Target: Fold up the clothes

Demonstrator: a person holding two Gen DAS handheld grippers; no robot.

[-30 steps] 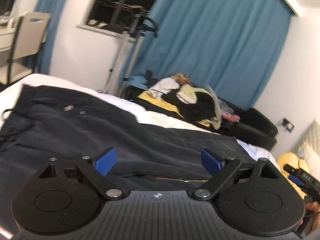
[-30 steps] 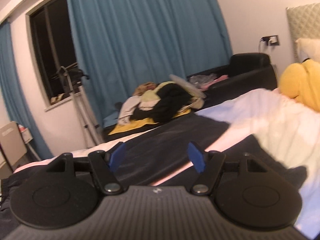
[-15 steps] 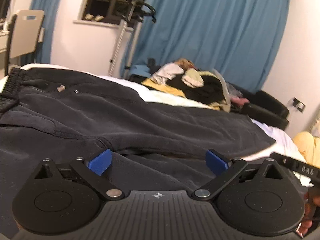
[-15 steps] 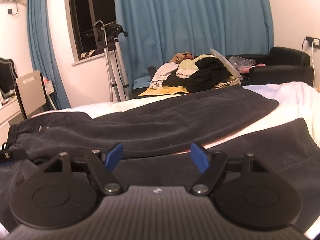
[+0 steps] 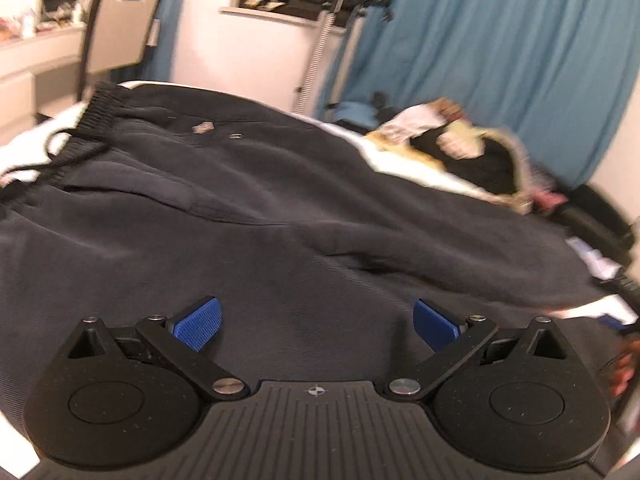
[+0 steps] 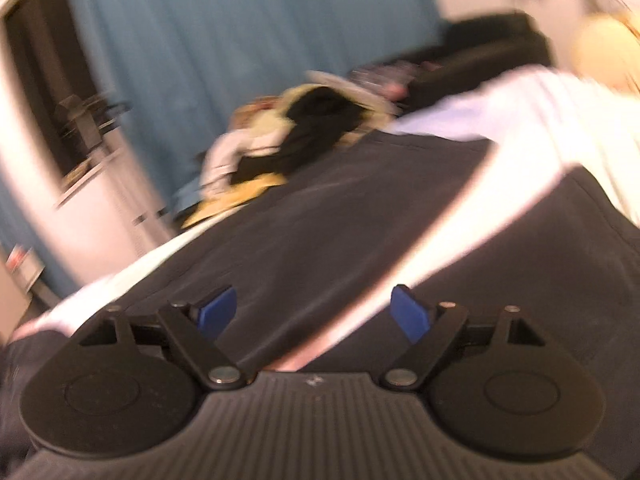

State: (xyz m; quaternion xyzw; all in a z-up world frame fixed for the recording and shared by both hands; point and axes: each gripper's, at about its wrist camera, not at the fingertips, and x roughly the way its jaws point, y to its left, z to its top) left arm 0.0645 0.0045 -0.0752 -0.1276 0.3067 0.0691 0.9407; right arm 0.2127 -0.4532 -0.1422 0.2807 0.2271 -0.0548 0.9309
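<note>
Dark grey trousers [image 5: 280, 208] lie spread flat on a white bed [image 5: 24, 152], with the elastic waistband [image 5: 96, 108] at the far left and the legs running right. My left gripper [image 5: 316, 322] is open and empty, just above the near trouser leg. In the right wrist view the two legs [image 6: 320, 240] lie apart with white sheet [image 6: 460, 248] between them. My right gripper [image 6: 314, 314] is open and empty above that gap. This view is blurred.
A pile of mixed clothes [image 5: 460, 152] lies past the bed's far side, in front of blue curtains [image 5: 500, 40]. A chair [image 5: 120, 28] and desk stand at the far left. A black armchair [image 6: 480, 52] and a yellow soft toy [image 6: 600, 48] are at the right.
Both grippers have tilted down and moved closer over the trousers. The right wrist view has swung to the right, toward the leg ends. Both stay open.
</note>
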